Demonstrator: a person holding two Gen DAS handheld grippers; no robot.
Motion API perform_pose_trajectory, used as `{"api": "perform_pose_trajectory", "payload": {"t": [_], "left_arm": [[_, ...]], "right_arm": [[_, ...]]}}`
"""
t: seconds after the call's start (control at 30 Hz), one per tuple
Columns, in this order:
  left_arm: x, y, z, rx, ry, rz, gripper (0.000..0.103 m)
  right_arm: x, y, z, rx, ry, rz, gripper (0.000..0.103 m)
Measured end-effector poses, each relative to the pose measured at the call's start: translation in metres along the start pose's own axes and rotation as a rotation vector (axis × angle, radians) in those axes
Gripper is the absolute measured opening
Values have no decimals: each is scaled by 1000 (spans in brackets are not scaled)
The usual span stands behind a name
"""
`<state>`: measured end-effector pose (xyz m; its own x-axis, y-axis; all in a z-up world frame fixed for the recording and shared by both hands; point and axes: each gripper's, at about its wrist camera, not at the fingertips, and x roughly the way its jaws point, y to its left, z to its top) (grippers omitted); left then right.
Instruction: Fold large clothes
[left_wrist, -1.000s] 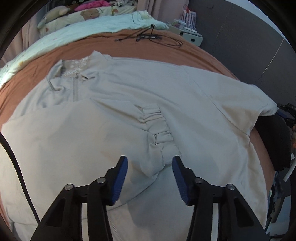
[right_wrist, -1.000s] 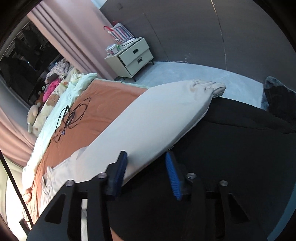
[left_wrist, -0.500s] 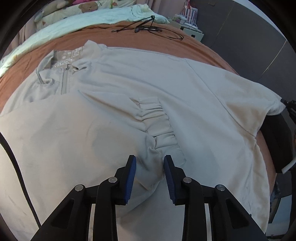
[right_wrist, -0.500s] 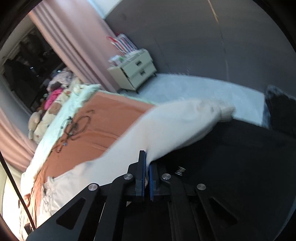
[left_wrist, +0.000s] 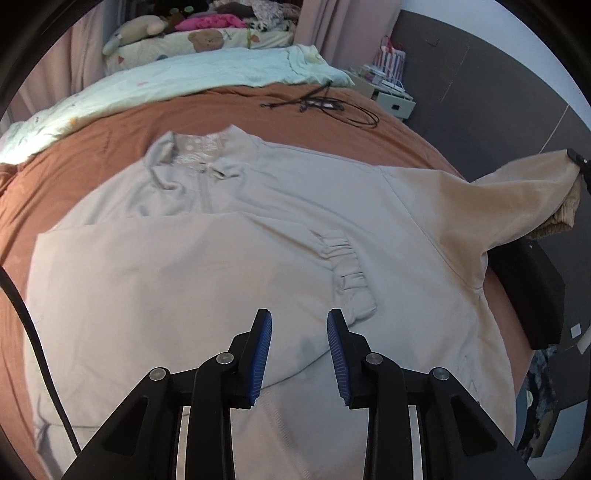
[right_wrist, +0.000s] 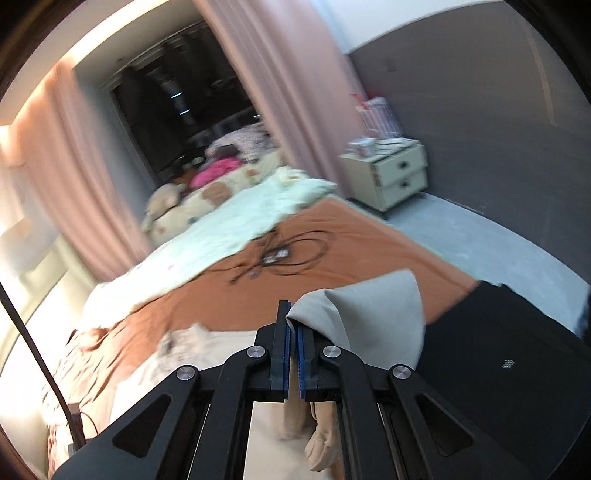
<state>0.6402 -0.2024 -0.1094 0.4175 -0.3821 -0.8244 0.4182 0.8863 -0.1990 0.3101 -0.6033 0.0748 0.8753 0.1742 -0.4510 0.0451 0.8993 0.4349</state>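
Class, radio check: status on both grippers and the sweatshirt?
Right gripper shut on sleeve, lifted. Left gripper open above beige sweatshirt. Nothing blocking.

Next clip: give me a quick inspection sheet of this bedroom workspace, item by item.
Surface: bed with an orange sheet.
Job's things: beige sweatshirt spread flat, one sleeve folded across the front; the other sleeve lifted off the bed.
Clutter: pale green blanket, stuffed toys, black garment at the bed edge.
Grippers: left gripper open above the folded sleeve, nothing between its fingers; right gripper shut on the raised sleeve.
Cables: black cords loose on the sheet.
Surroundings: pink curtains, nightstand, grey wall.
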Motion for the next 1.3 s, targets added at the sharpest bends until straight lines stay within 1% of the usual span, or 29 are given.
{"api": "perform_pose_trajectory", "payload": {"t": [0.13, 0.27, 0.33, 0.37, 0.4, 0.53, 0.6, 0.67, 0.73, 0.77, 0.83, 0.87, 0.9, 0.93, 0.97, 1.0, 1.07, 1.13, 1.17, 1.3], "left_arm": [[-30, 23, -10, -26, -18, 31, 34], [-58, 51, -22, -51, -35, 63, 34], [-67, 65, -29, -66, -34, 77, 34], [-72, 74, -34, -72, -27, 88, 34], [-75, 80, -38, -74, -22, 96, 34], [-90, 107, -57, -85, -6, 133, 34], [-94, 120, -65, -98, 1, 146, 34], [-97, 131, -73, -110, 10, 162, 34], [-99, 141, -80, -120, 23, 178, 34], [-101, 145, -83, -122, 28, 182, 34], [-102, 151, -86, -127, 43, 193, 34], [-102, 152, -87, -131, 48, 194, 37], [-102, 153, -88, -136, 52, 192, 45], [-102, 151, -87, -141, 54, 191, 52], [-102, 150, -86, -142, 53, 191, 67], [-103, 147, -85, -139, 45, 191, 77], [-103, 138, -81, -121, 26, 183, 79], [-99, 126, -75, -105, 23, 169, 79], [-97, 118, -72, -92, 19, 162, 79], [-80, 75, -55, -21, 8, 128, 79]], "right_arm": [[11, 49, -11, -67, 40, 62, 0], [30, 80, -24, -118, 96, 111, 0], [39, 89, -34, -149, 124, 111, 0], [47, 97, -45, -167, 148, 117, 0], [51, 99, -44, -174, 168, 125, 0], [86, 120, -71, -204, 266, 137, 0], [107, 132, -86, -210, 326, 120, 0], [122, 134, -103, -207, 390, 109, 0], [131, 141, -114, -210, 455, 110, 2], [137, 144, -117, -212, 479, 121, 5], [139, 154, -121, -213, 519, 151, 24], [138, 153, -119, -209, 522, 168, 53], [135, 150, -117, -206, 521, 192, 76], [134, 149, -113, -208, 520, 207, 79], [129, 144, -108, -209, 527, 221, 79], [123, 138, -107, -206, 536, 232, 79], [103, 117, -105, -197, 544, 252, 79], [94, 96, -94, -199, 533, 256, 79], [83, 79, -85, -200, 514, 249, 79], [50, 26, -78, -195, 477, 175, 79]]}}
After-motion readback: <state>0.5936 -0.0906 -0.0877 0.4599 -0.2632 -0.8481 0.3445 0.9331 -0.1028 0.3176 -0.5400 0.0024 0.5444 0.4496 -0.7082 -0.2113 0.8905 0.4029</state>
